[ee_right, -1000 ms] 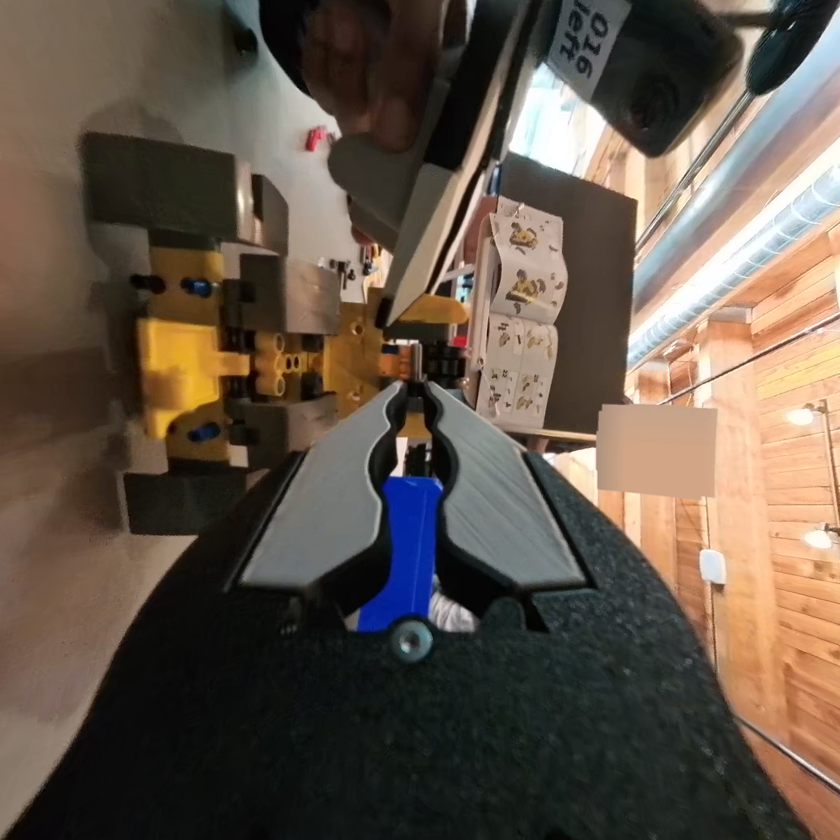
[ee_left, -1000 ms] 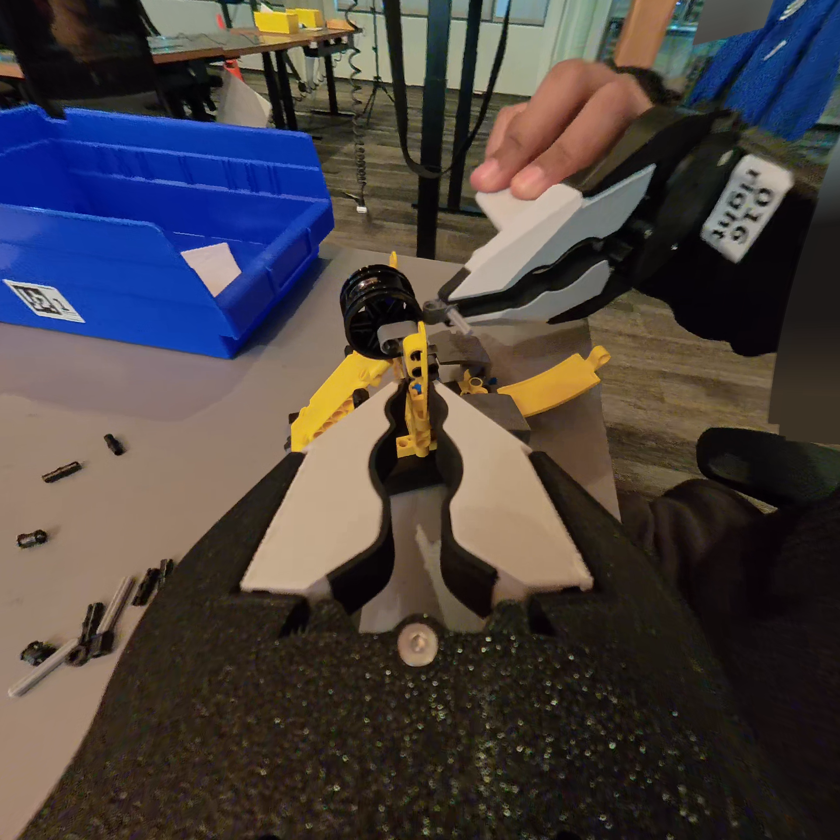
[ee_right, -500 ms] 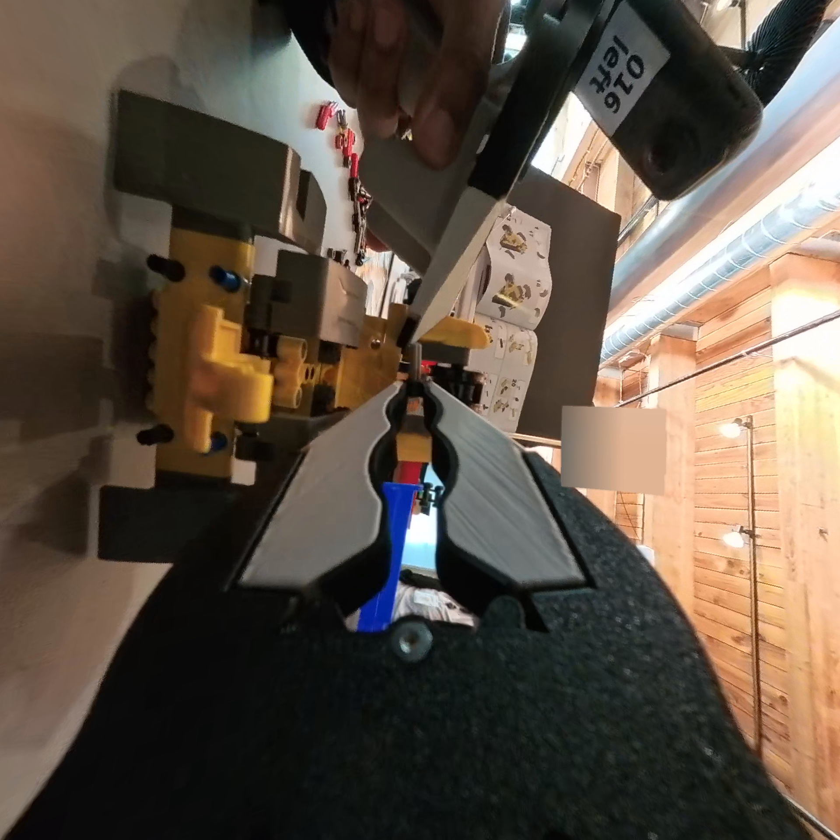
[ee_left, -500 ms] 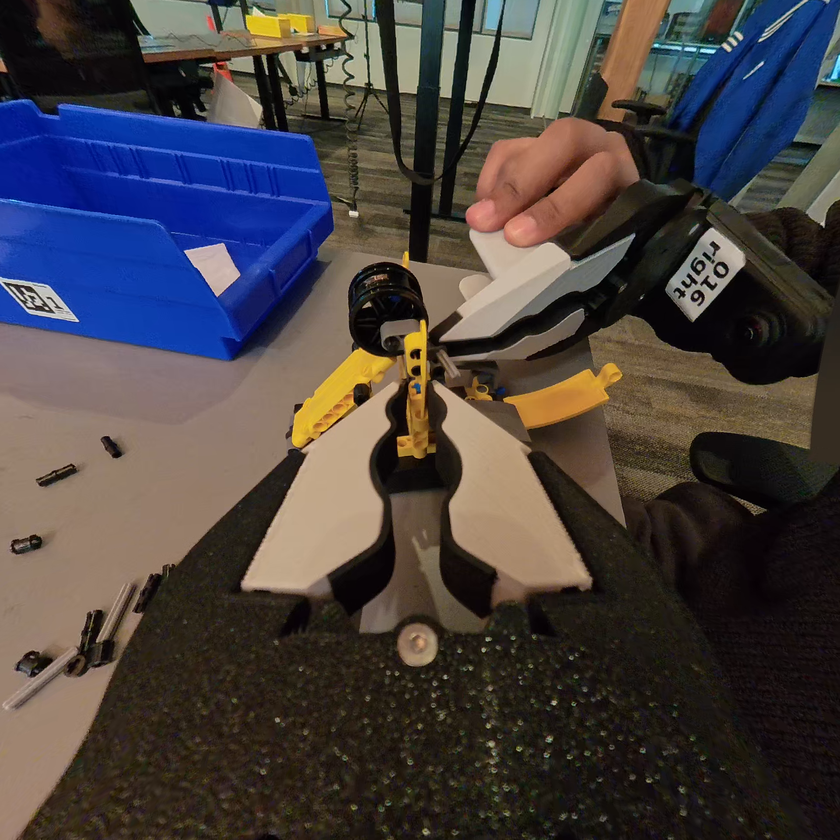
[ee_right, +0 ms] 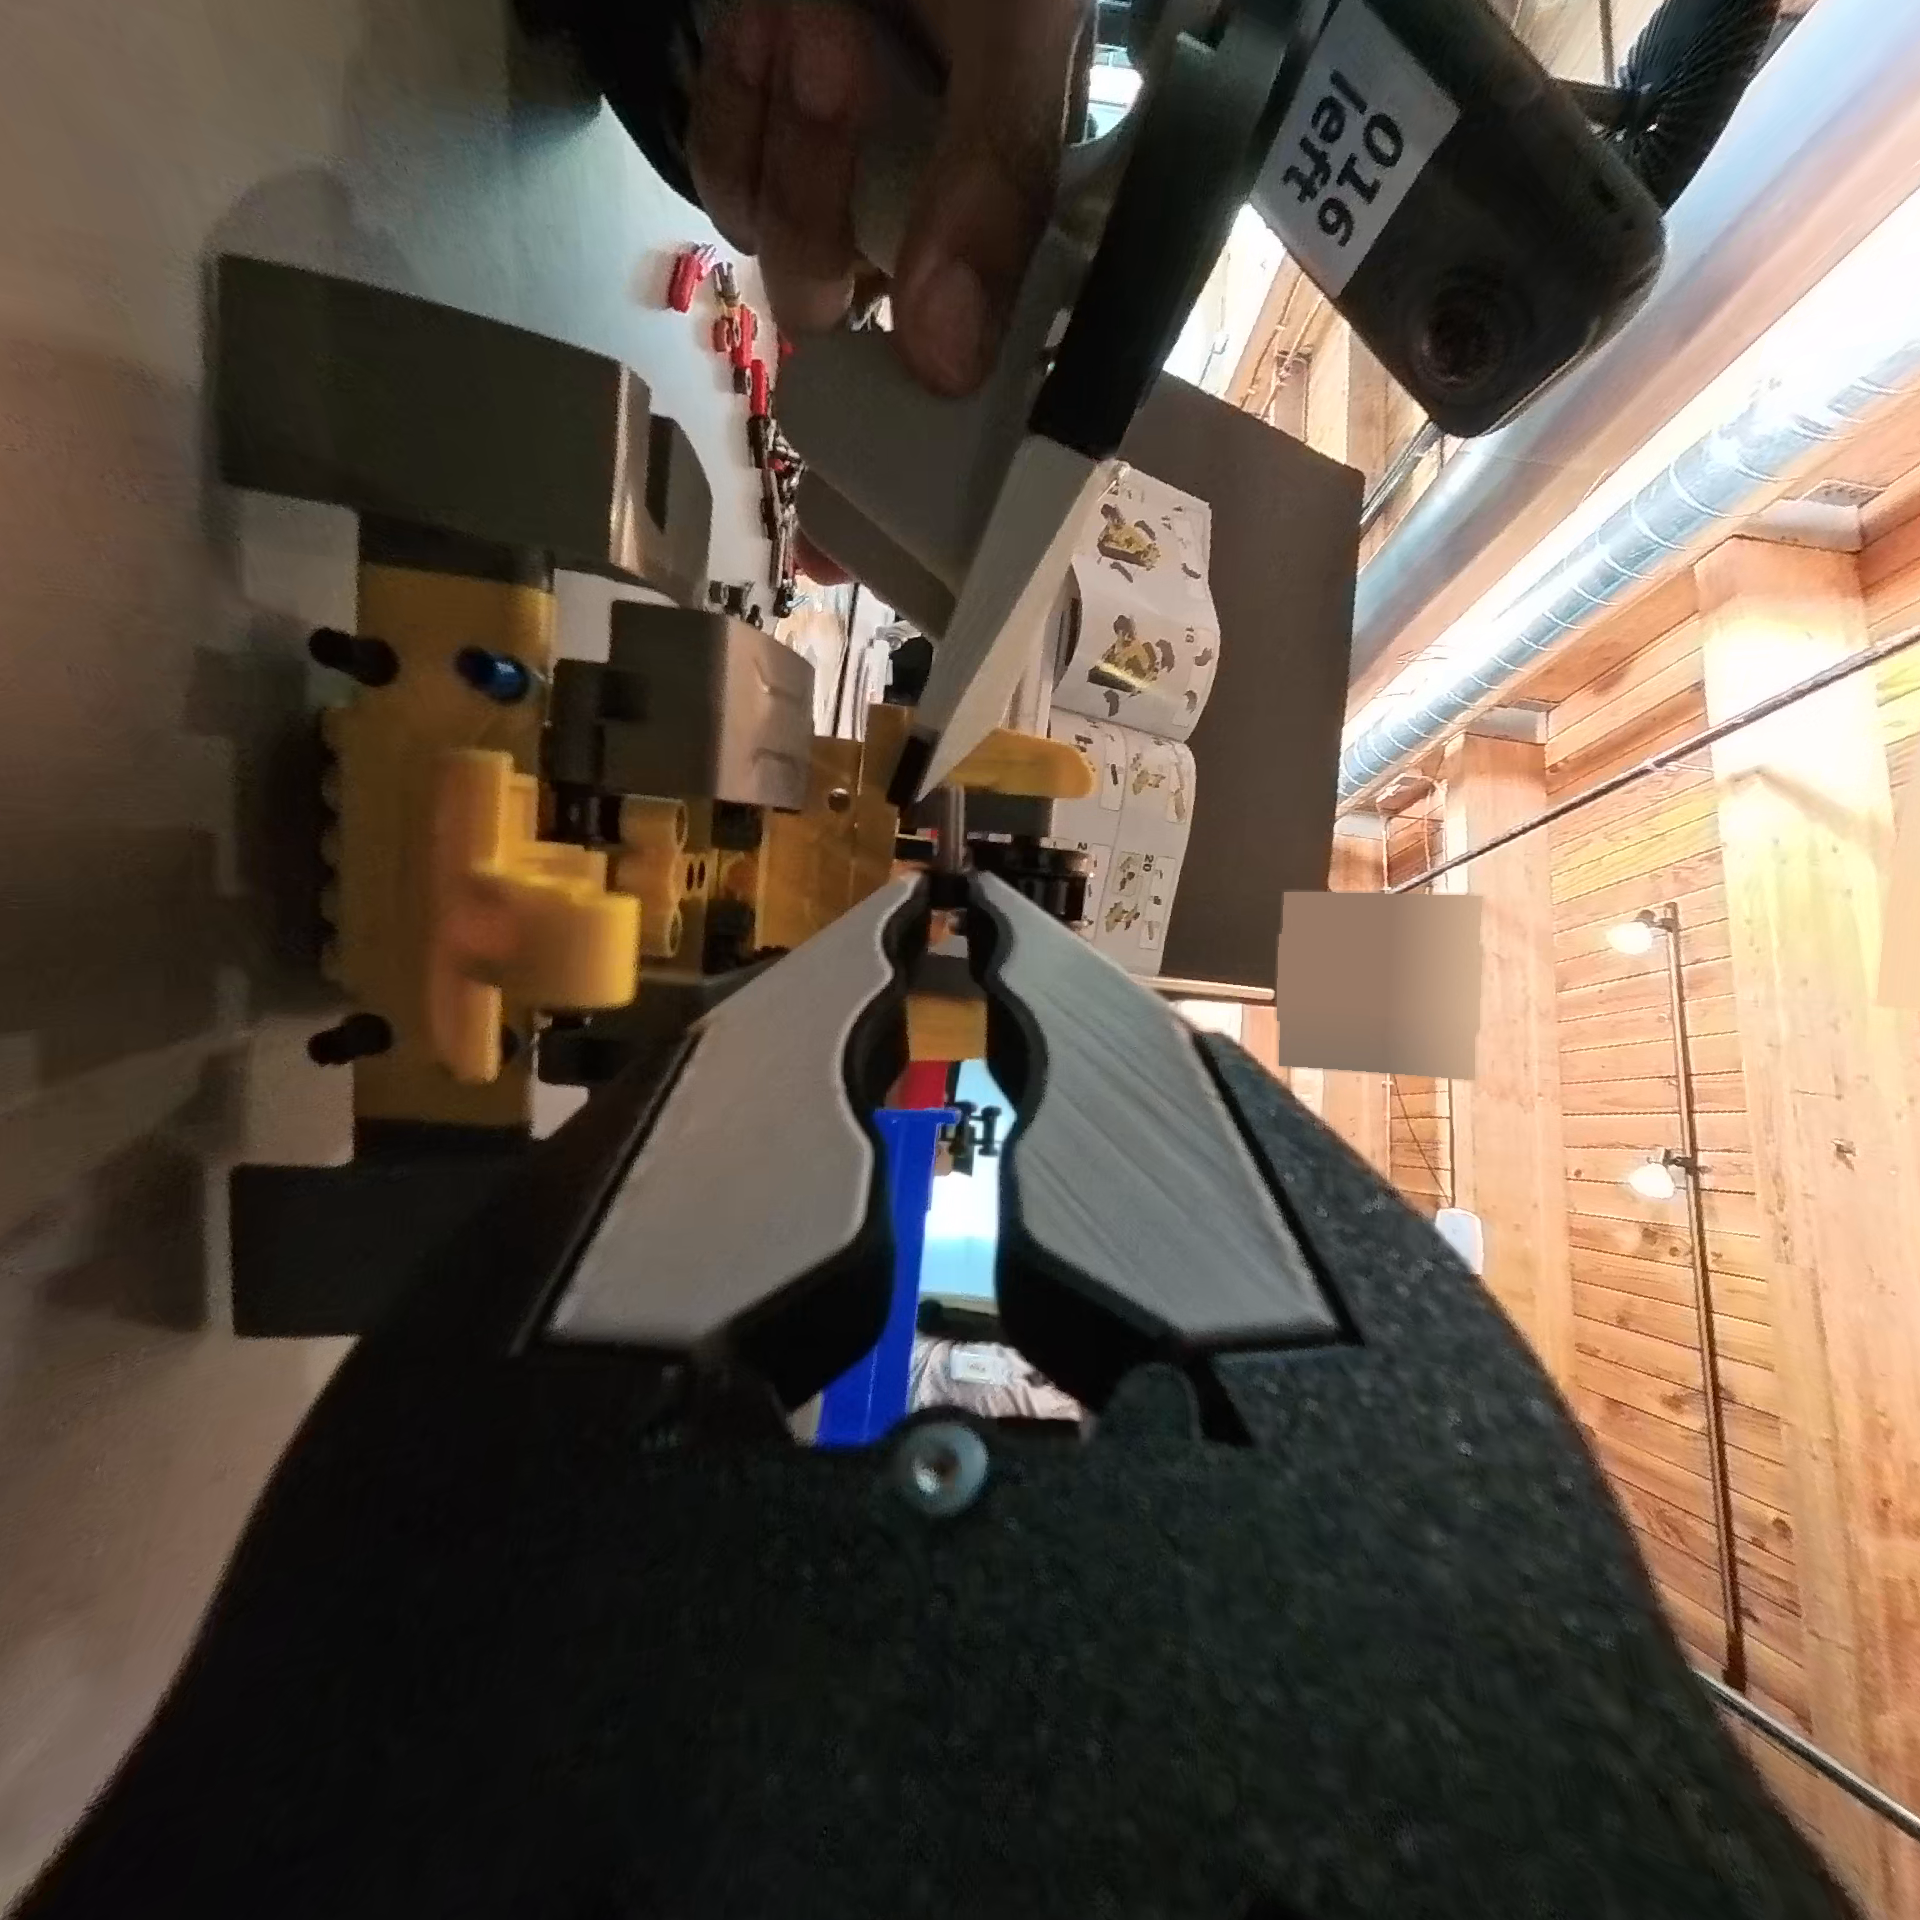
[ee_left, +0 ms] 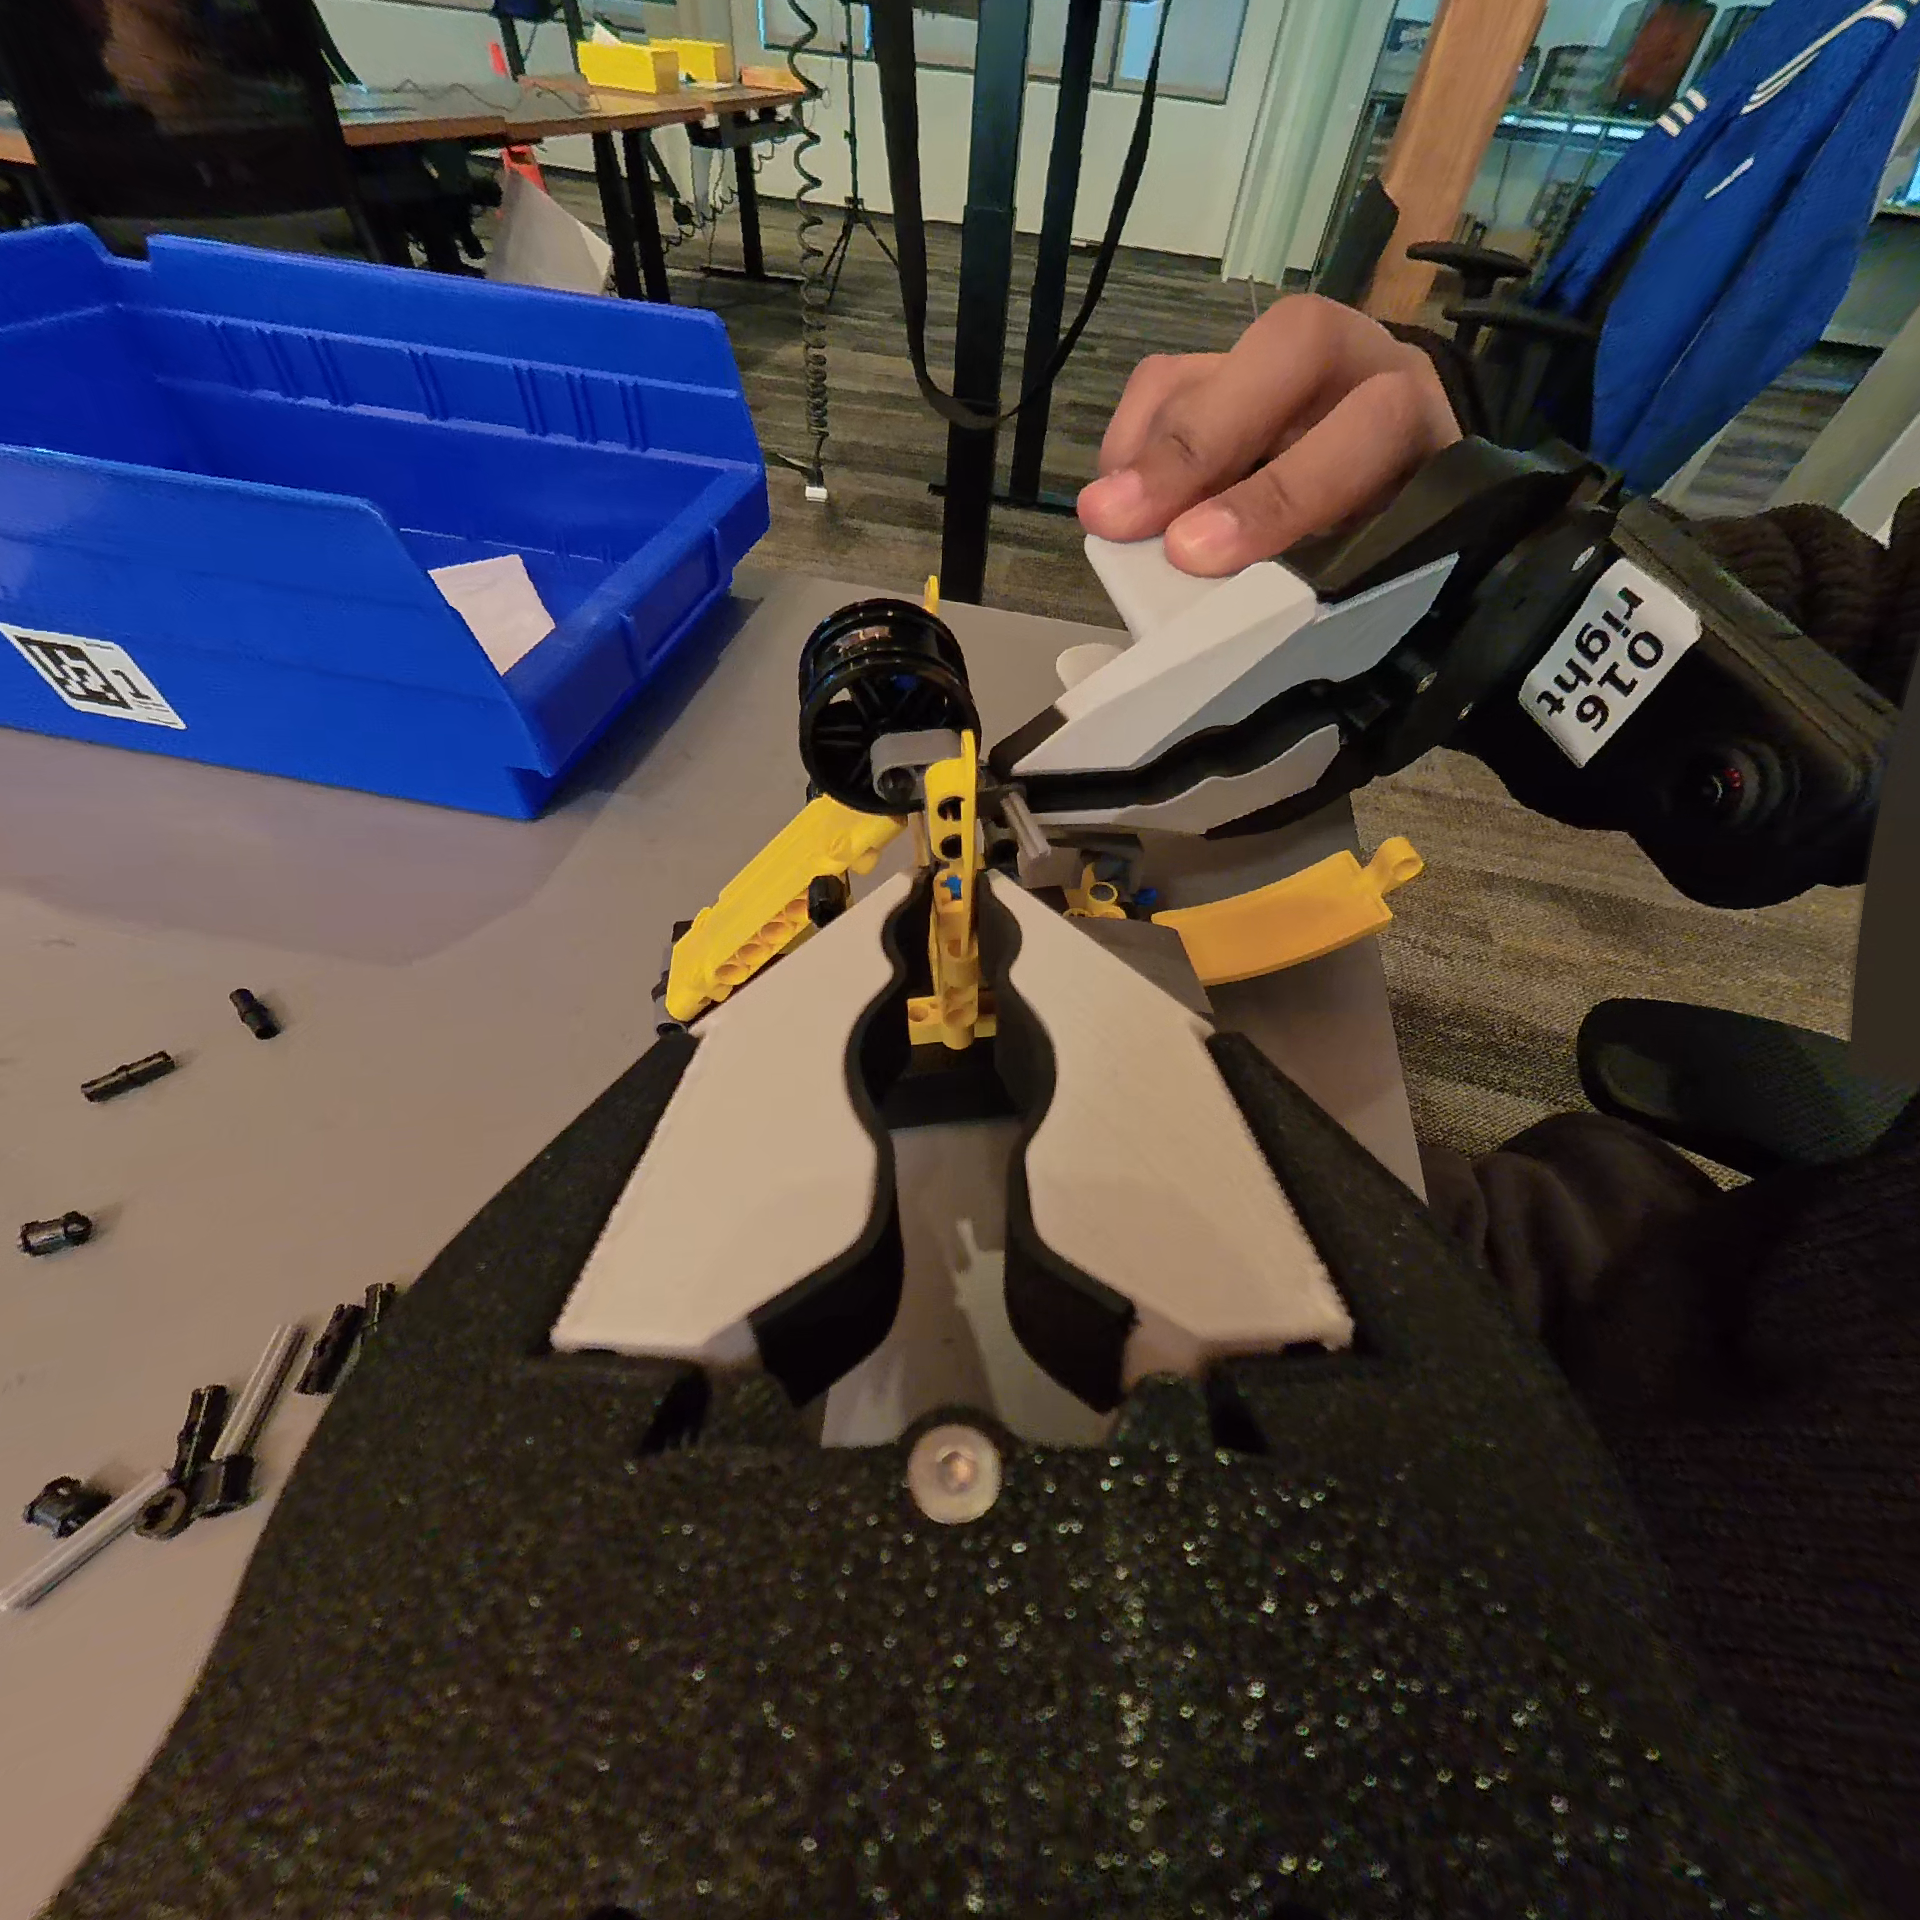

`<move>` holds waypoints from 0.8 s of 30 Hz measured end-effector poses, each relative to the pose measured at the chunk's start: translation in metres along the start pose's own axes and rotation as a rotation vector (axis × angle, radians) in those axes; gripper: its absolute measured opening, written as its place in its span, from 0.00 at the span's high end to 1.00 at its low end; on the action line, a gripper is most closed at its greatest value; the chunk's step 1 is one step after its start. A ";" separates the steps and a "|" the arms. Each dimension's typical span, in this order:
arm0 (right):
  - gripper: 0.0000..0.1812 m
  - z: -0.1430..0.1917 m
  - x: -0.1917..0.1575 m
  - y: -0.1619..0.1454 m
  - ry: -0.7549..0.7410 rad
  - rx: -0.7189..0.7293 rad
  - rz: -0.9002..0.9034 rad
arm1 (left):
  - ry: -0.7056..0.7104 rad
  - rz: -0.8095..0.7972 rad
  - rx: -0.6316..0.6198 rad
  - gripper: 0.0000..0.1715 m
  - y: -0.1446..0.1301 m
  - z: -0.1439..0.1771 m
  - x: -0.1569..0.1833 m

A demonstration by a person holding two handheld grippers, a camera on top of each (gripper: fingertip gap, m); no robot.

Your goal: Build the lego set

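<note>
A yellow and grey toy vehicle model (ee_left: pixel 769 914) lies on the grey table (ee_left: pixel 312 935), with a black wheel (ee_left: pixel 883 696) at its far end. My left gripper (ee_left: pixel 951 883) is shut on an upright yellow beam (ee_left: pixel 951 810) of the model. My right gripper (ee_left: pixel 1013 795) comes in from the right, shut on a short grey axle (ee_left: pixel 1023 826) whose tip is at the beam. In the right wrist view my right gripper (ee_right: pixel 943 888) pinches the axle (ee_right: pixel 951 836) against the model (ee_right: pixel 499 831). One of the left gripper's fingers (ee_right: pixel 987 644) reaches down from above.
A blue bin (ee_left: pixel 364 499) holding a white slip stands at the back left. Small black pins (ee_left: pixel 125 1075) and a grey axle (ee_left: pixel 62 1558) lie scattered on the left. A yellow curved panel (ee_left: pixel 1278 925) sticks out near the table's right edge. An open instruction booklet (ee_right: pixel 1132 665) stands behind the model.
My right gripper has come down and closer, bringing the grey axle to the yellow beam. My left gripper has kept its hold and barely moved.
</note>
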State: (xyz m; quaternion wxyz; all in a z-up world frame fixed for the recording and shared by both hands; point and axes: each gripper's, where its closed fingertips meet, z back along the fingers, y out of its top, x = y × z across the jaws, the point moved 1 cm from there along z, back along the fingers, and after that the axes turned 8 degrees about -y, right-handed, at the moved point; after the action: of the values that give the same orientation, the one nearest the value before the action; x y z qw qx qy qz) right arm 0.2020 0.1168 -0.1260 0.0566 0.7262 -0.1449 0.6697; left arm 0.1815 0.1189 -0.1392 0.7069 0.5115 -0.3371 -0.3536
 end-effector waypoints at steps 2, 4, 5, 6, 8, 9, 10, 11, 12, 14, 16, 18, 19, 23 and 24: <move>0.97 0.000 0.002 0.002 -0.012 0.010 -0.014 | 0.001 0.002 0.001 0.96 0.000 0.000 0.000; 0.97 -0.002 0.001 0.004 -0.006 0.012 -0.026 | 0.002 0.001 0.001 0.96 0.000 0.000 0.000; 0.97 -0.002 0.000 0.004 -0.004 0.009 -0.024 | 0.002 0.001 0.001 0.96 0.000 0.000 0.000; 0.97 -0.003 0.000 0.004 -0.004 0.008 -0.020 | 0.002 0.001 0.001 0.96 0.000 0.000 0.000; 0.97 -0.005 0.000 0.003 -0.001 0.006 -0.016 | 0.003 0.001 0.001 0.96 0.000 0.000 0.000; 0.97 -0.005 -0.001 0.003 -0.001 0.007 -0.012 | 0.003 0.001 0.001 0.96 0.000 0.000 0.000; 0.97 -0.005 -0.001 0.002 0.001 0.006 -0.007 | 0.003 0.001 0.002 0.96 0.000 0.000 0.000; 0.97 -0.005 -0.001 0.002 0.004 0.003 -0.005 | 0.004 0.001 0.001 0.96 0.000 0.000 0.000; 0.97 -0.005 -0.001 0.002 0.010 -0.001 -0.008 | 0.005 0.001 0.001 0.96 0.000 0.000 0.000; 0.97 -0.006 -0.001 0.002 0.027 -0.012 -0.022 | 0.006 0.000 0.001 0.96 0.000 0.000 0.000; 0.97 -0.006 -0.001 0.001 0.045 -0.020 -0.037 | 0.007 0.002 0.002 0.96 0.000 0.000 0.000; 0.97 -0.006 -0.001 0.001 0.066 -0.031 -0.040 | 0.008 0.003 0.003 0.96 0.000 0.000 0.000; 0.97 -0.006 -0.001 0.001 0.078 -0.037 -0.047 | 0.009 0.003 0.003 0.96 0.000 0.000 0.000; 0.97 -0.007 -0.001 0.001 0.156 -0.064 -0.100 | 0.010 0.010 0.005 0.96 0.000 0.000 0.000; 0.97 -0.007 -0.001 0.001 0.175 -0.069 -0.110 | 0.011 0.012 0.005 0.96 0.000 0.000 0.000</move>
State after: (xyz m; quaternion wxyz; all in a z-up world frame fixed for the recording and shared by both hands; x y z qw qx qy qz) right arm 0.1948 0.1182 -0.1268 0.1309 0.6693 -0.1222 0.7211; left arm 0.1816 0.1192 -0.1392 0.7094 0.5132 -0.3373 -0.3459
